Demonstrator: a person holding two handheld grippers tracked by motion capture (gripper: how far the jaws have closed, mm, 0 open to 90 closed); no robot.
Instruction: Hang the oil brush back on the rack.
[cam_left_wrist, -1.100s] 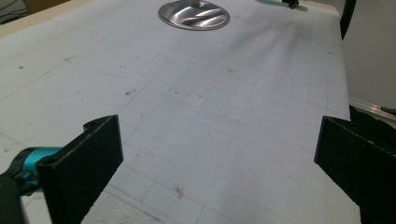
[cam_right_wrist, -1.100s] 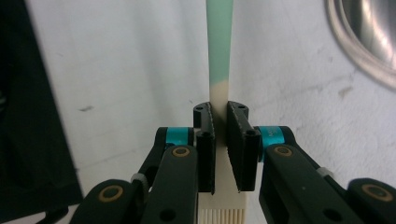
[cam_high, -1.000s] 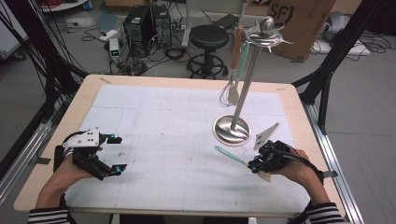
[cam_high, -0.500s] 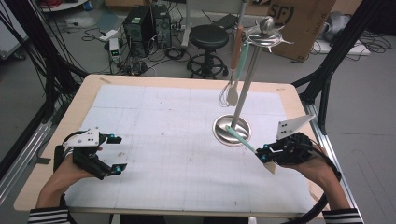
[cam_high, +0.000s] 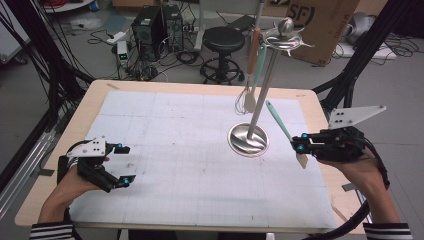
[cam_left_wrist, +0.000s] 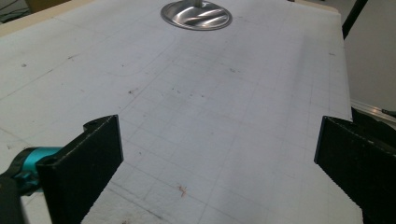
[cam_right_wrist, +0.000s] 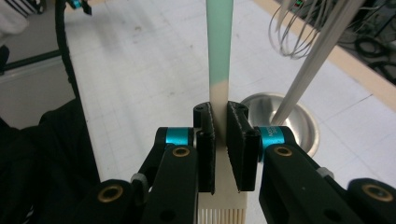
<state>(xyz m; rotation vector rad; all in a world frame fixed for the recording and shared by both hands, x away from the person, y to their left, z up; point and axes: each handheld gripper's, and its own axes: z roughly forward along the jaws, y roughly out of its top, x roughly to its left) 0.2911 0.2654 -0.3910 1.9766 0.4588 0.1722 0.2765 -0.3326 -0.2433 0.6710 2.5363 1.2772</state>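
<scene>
Two tongs over white gridded surface (cam_high: 175, 150). Cardboard box (cam_high: 325, 25) beyond far edge, black lettering cut off, "SF" legible. Steel utensil stand (cam_high: 248, 139) right of centre, round base on mat; whisk (cam_high: 243, 95) and another utensil hanging behind pole, partly hidden. Left tongs (cam_high: 122, 164) near left edge, jaws wide apart, empty. Right tongs (cam_high: 299, 144) clamped on cream blade end of teal-handled spatula (cam_high: 278, 119), lifted clear, handle angled toward stand; blade edge cut off in right gripper view.
</scene>
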